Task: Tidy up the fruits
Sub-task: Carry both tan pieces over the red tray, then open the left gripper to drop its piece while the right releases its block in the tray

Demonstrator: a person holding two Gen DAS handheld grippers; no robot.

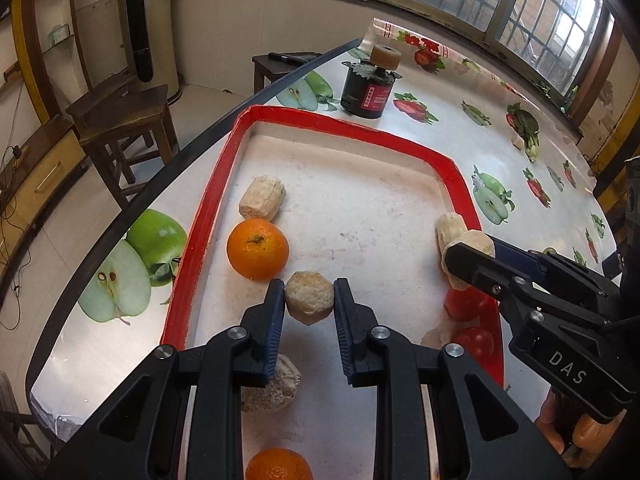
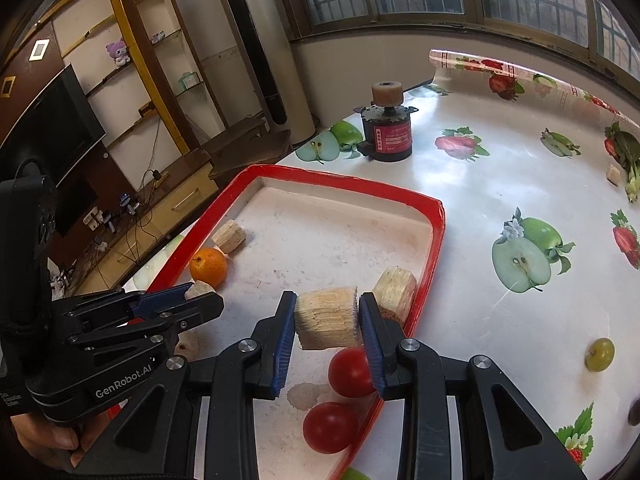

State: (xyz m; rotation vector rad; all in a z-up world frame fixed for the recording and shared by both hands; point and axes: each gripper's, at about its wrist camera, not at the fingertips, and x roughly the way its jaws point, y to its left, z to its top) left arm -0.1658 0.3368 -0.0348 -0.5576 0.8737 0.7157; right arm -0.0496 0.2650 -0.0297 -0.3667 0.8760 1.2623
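A red-rimmed white tray [image 1: 200, 216] [image 2: 434, 236] lies on the fruit-print table. My left gripper [image 1: 309, 300] is shut on a pale sugarcane chunk [image 1: 310, 298] held above the tray beside an orange [image 1: 258, 249]. My right gripper [image 2: 327, 322] is shut on another sugarcane chunk [image 2: 326, 316] over the tray's right side, above two red tomatoes [image 2: 349, 373] [image 2: 330, 427]. More cane chunks lie in the tray [image 1: 263, 198] [image 1: 448, 228] [image 2: 396, 294]. A second orange [image 1: 279, 465] and a chunk [image 1: 280, 386] lie under the left gripper.
A black and red motor with a cork wheel [image 1: 370, 88] [image 2: 387, 136] stands behind the tray. A green grape [image 2: 600, 355] and a small cane piece [image 2: 613, 173] lie on the table to the right. Wooden stools [image 1: 124, 120] stand off the table's left edge.
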